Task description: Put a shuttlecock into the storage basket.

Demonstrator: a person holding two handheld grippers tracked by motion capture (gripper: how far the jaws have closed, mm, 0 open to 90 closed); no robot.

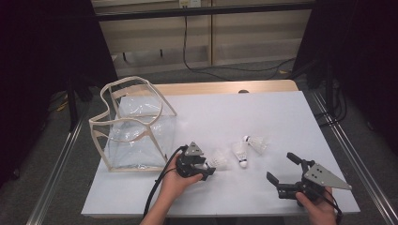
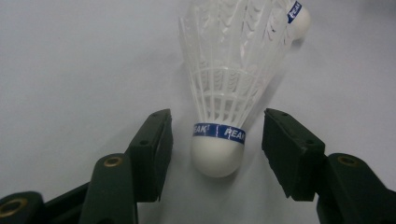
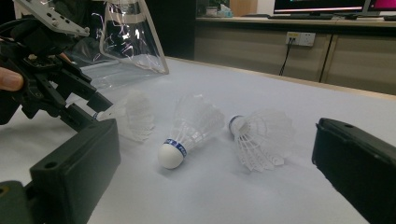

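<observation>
Three white feather shuttlecocks with blue bands lie on the white table top point(image 1: 263, 112). The leftmost shuttlecock point(image 1: 218, 160) point(image 2: 218, 93) lies with its cork between the jaws of my left gripper point(image 1: 209, 168) point(image 2: 218, 116). A narrow gap shows on each side of the cork, so the pads do not touch it and the gripper is open. The middle shuttlecock point(image 1: 241, 152) point(image 3: 187, 126) and the right one point(image 1: 256, 143) point(image 3: 261, 135) lie free. My right gripper point(image 1: 283, 168) point(image 3: 215, 126) stands wide open near the front right, pointing at them, with nothing held.
A clear plastic bag with a beige frame point(image 1: 133, 124) stands open at the table's left. The table's front edge runs just below both hands. Cables and dark stands lie beyond the far edge.
</observation>
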